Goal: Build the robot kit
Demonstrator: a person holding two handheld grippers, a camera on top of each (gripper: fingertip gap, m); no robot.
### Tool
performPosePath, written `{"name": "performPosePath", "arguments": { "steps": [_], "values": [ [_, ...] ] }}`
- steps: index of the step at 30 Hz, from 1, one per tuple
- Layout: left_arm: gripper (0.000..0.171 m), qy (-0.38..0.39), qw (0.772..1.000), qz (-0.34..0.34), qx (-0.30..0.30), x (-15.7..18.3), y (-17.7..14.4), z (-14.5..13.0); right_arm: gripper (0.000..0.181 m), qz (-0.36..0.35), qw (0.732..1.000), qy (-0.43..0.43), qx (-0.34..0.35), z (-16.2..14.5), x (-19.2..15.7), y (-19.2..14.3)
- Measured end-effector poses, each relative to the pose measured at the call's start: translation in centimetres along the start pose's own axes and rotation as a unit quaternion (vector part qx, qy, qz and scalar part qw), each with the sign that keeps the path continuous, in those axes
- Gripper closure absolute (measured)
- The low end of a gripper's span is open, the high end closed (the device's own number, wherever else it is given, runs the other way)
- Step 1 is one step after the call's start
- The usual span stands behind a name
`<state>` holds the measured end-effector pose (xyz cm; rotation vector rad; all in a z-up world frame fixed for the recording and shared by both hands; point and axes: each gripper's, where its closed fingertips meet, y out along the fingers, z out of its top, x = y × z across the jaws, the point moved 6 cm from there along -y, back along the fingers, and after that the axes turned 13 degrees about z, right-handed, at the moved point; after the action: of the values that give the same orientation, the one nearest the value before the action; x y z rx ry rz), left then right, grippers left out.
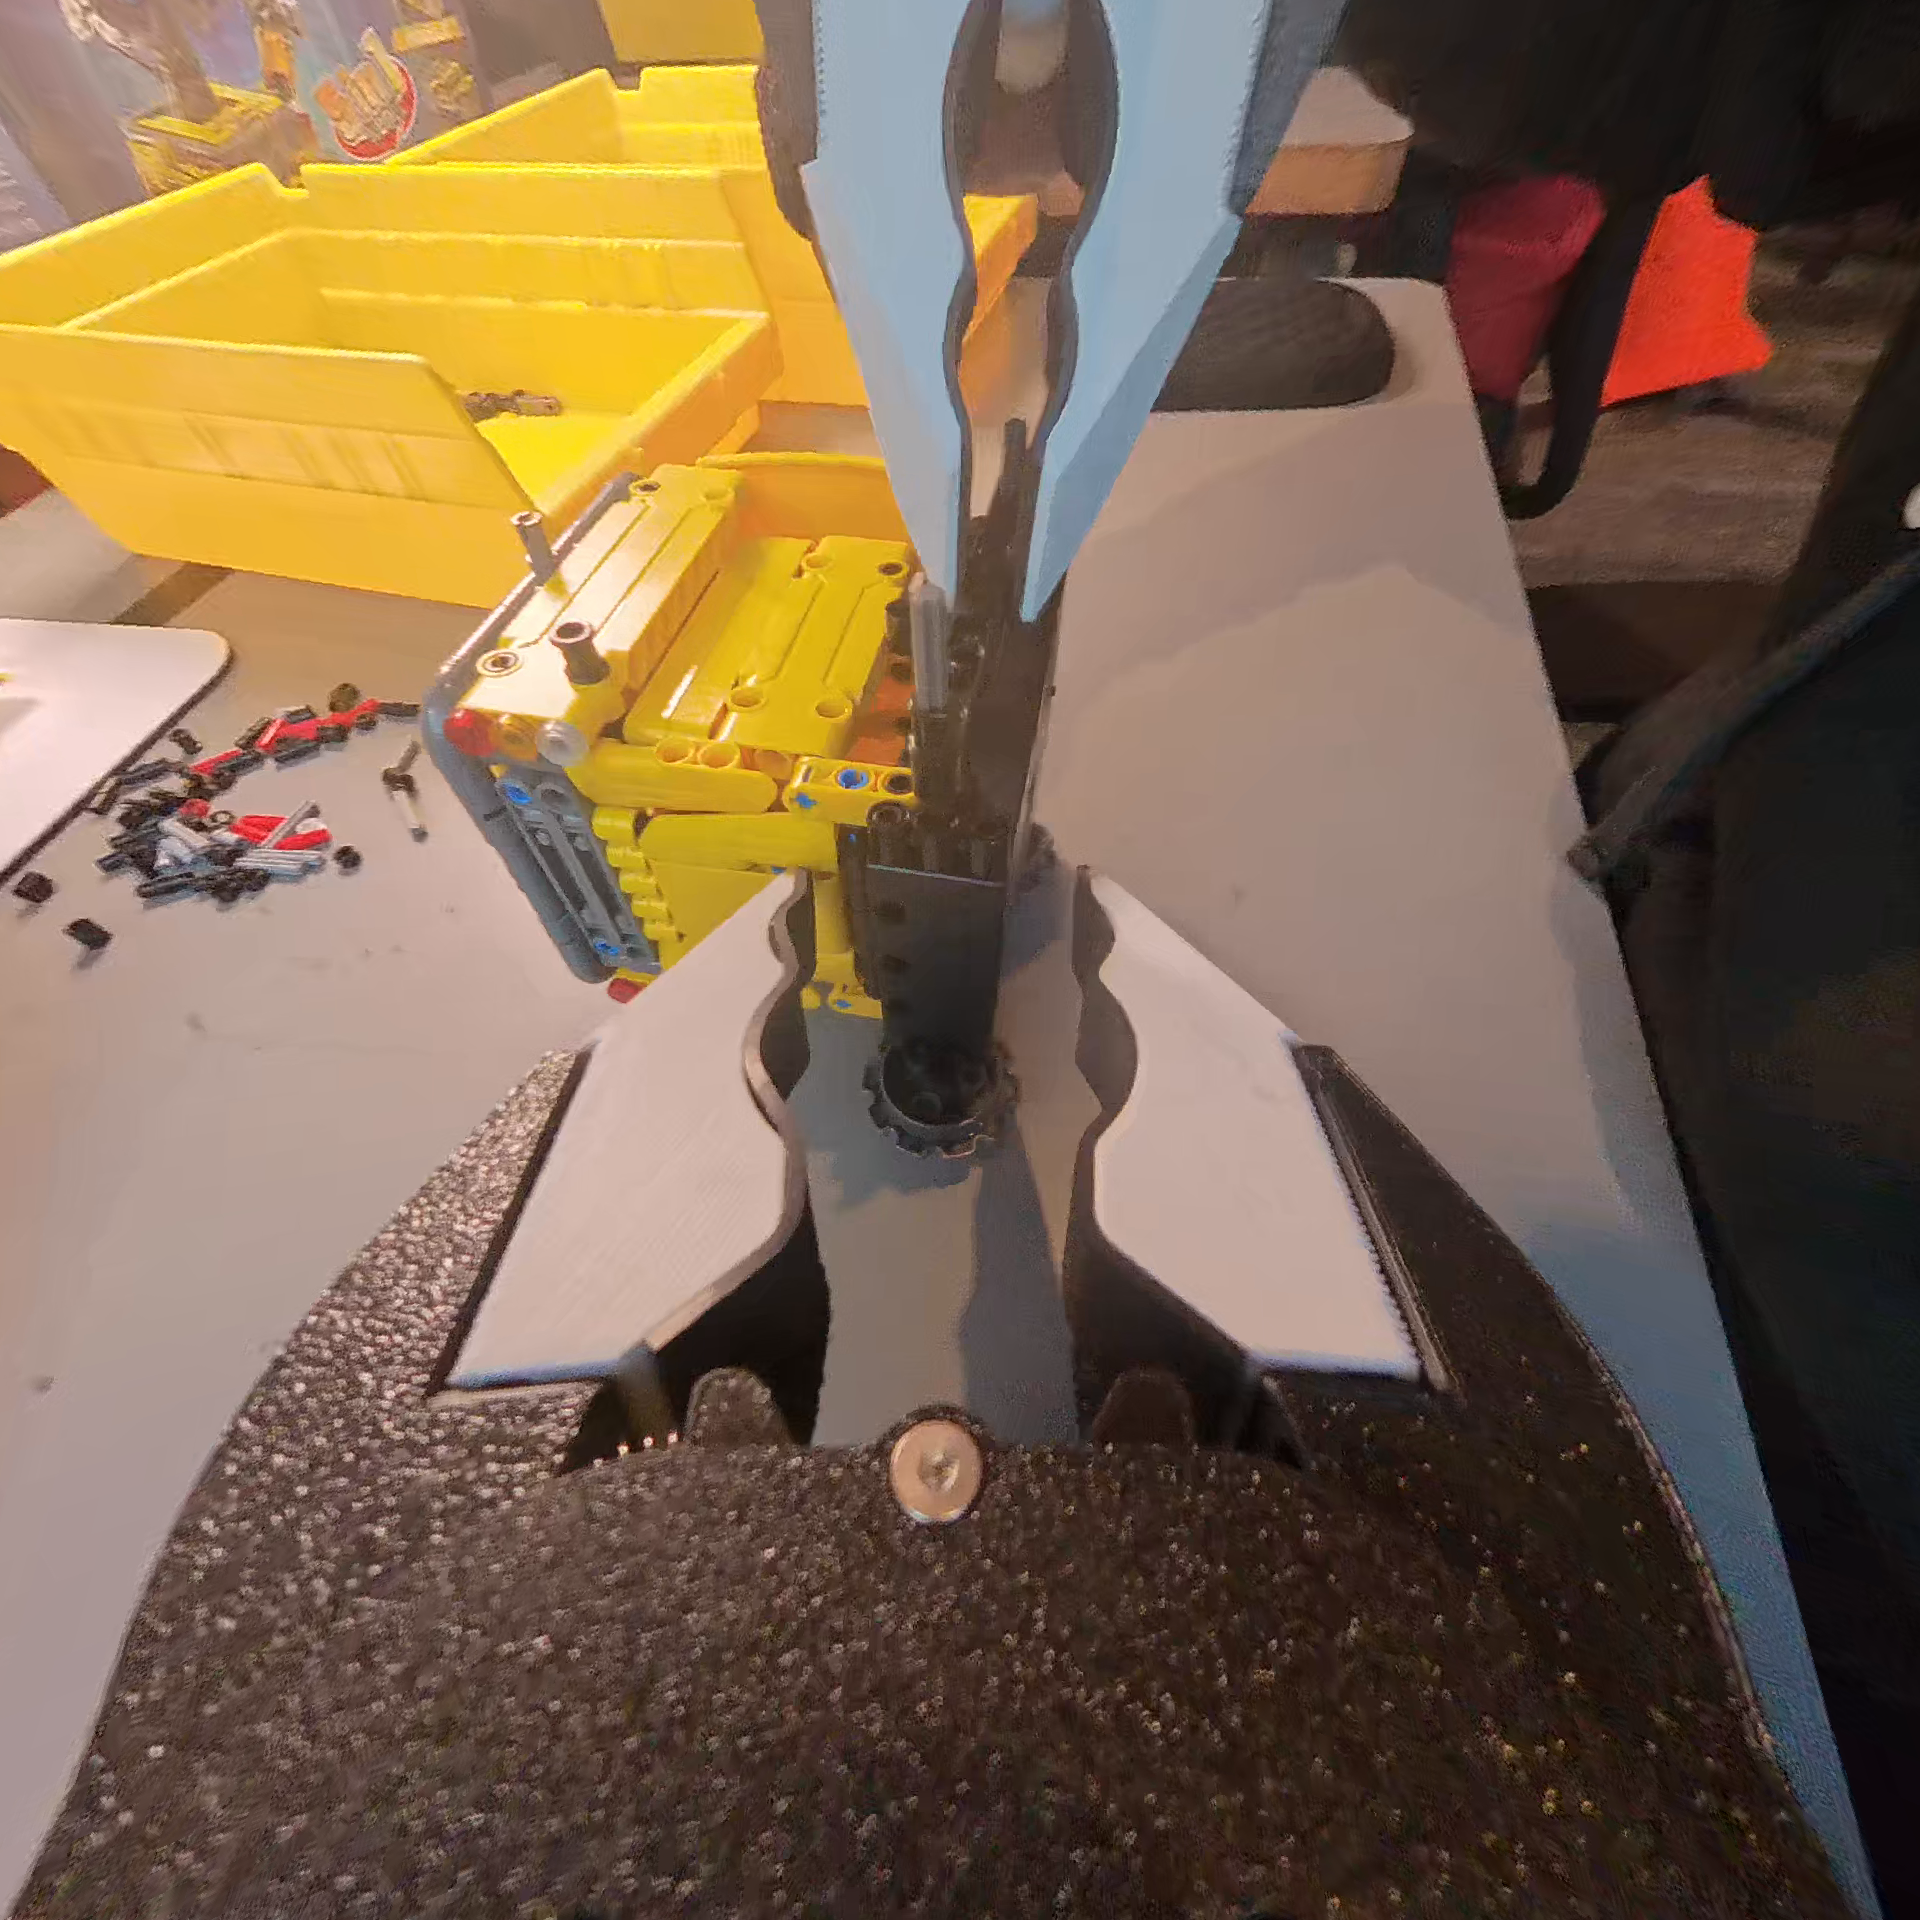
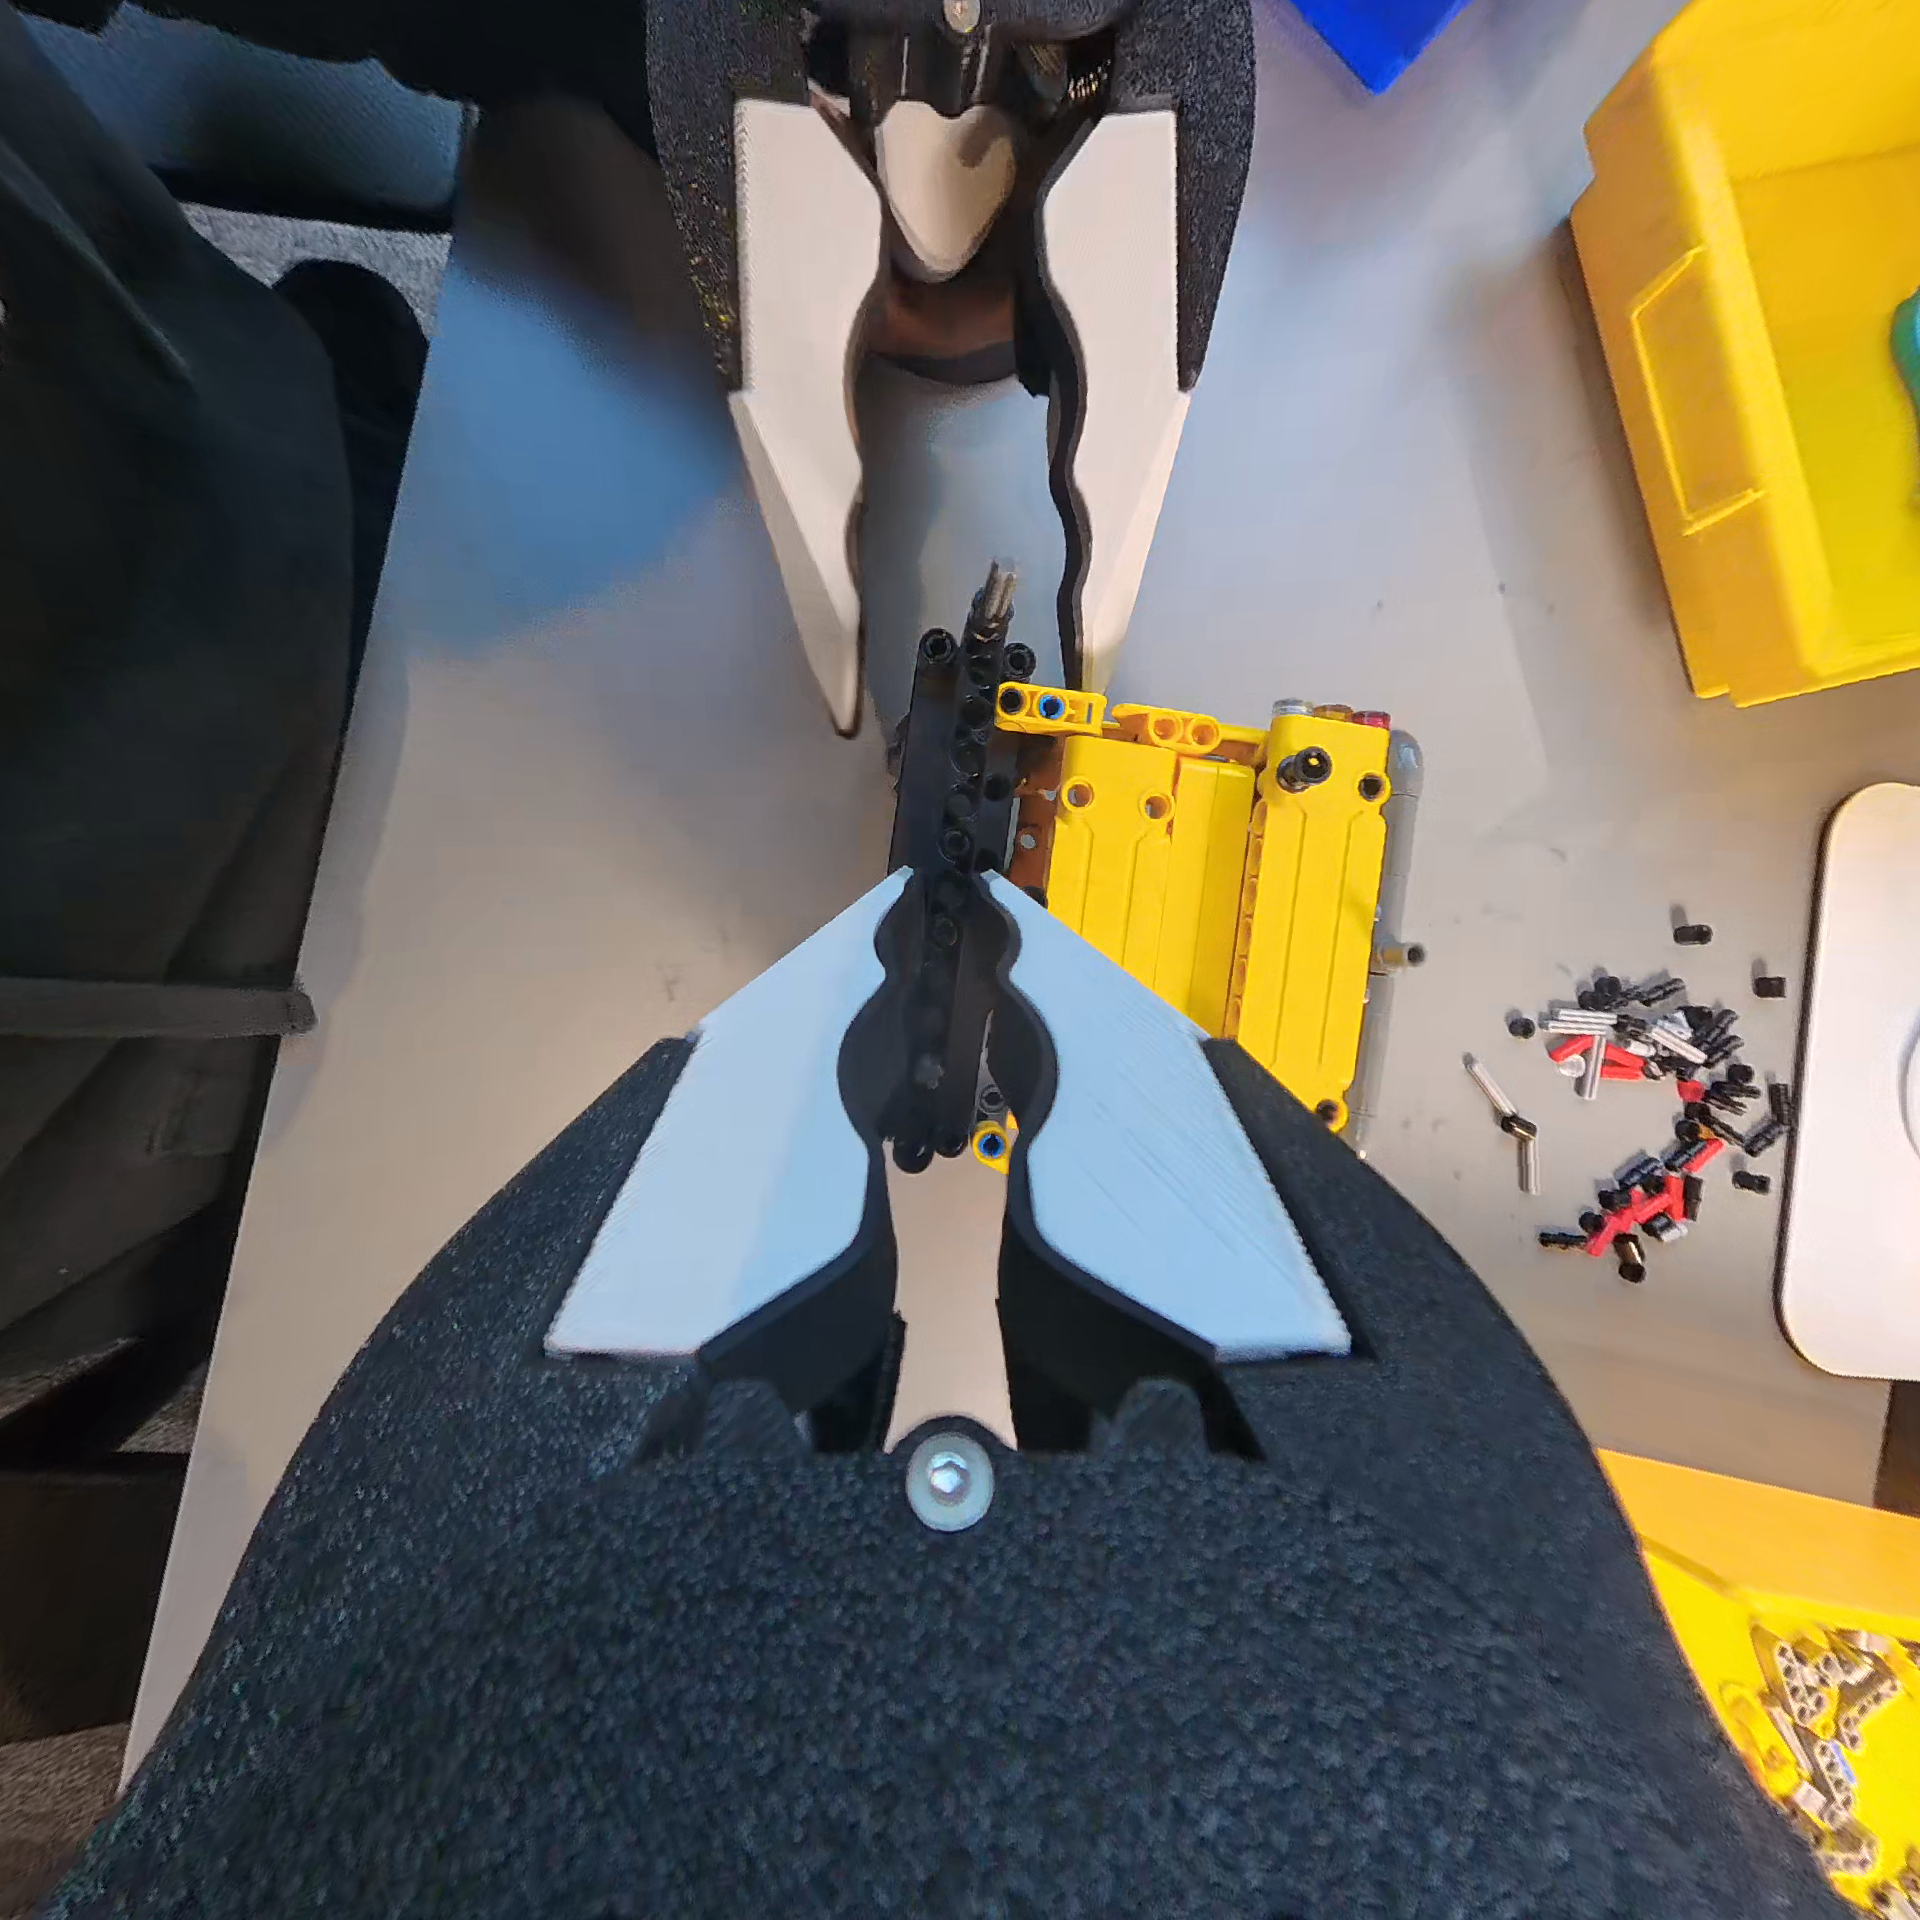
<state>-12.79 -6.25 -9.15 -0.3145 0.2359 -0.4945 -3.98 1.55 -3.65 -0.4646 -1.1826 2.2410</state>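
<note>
A yellow brick-built model [image 1: 707,727] lies on the grey table [image 1: 1299,779], with an upright black beam assembly [image 1: 935,914] on its right side and a black gear [image 1: 940,1101] at the near end. My left gripper [image 1: 940,878] is open, its fingers either side of that near end without touching it. My right gripper [image 2: 945,878] is shut on the black beam assembly [image 2: 956,769] beside the yellow model [image 2: 1205,894]. The right gripper [image 1: 997,603] comes in from the far side in the left wrist view. The left gripper [image 2: 961,701] faces it in the right wrist view.
Yellow bins [image 1: 364,364] stand behind the model, also seen in the right wrist view [image 2: 1766,364]. A pile of small black, red and grey pins [image 1: 208,810] [image 2: 1652,1101] lies beside a white pad [image 2: 1860,1091]. The table edge [image 1: 1558,727] runs close by, with dark bags beyond. Across from one pair of fingers to the other is roughly 5 cm.
</note>
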Motion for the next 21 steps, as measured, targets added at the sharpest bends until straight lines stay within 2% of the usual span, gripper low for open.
{"name": "performPosePath", "arguments": {
  "steps": [3,10,21],
  "values": [
    [0.136,0.001,1.0,0.031,-0.004,-0.2,0.3,0.1,0.173,0.001,1.0,0.002,-0.011,0.1,0.1,0.0],
    [0.144,-0.01,0.998,0.06,-0.014,0.6,0.3,0.2,0.174,0.011,0.999,0.02,-0.036,0.2,0.2,-0.1],
    [0.144,-0.048,0.996,0.072,0.001,0.8,0.4,0.0,0.174,0.023,0.997,0.051,-0.055,0.3,0.5,-0.1]
  ]
}}
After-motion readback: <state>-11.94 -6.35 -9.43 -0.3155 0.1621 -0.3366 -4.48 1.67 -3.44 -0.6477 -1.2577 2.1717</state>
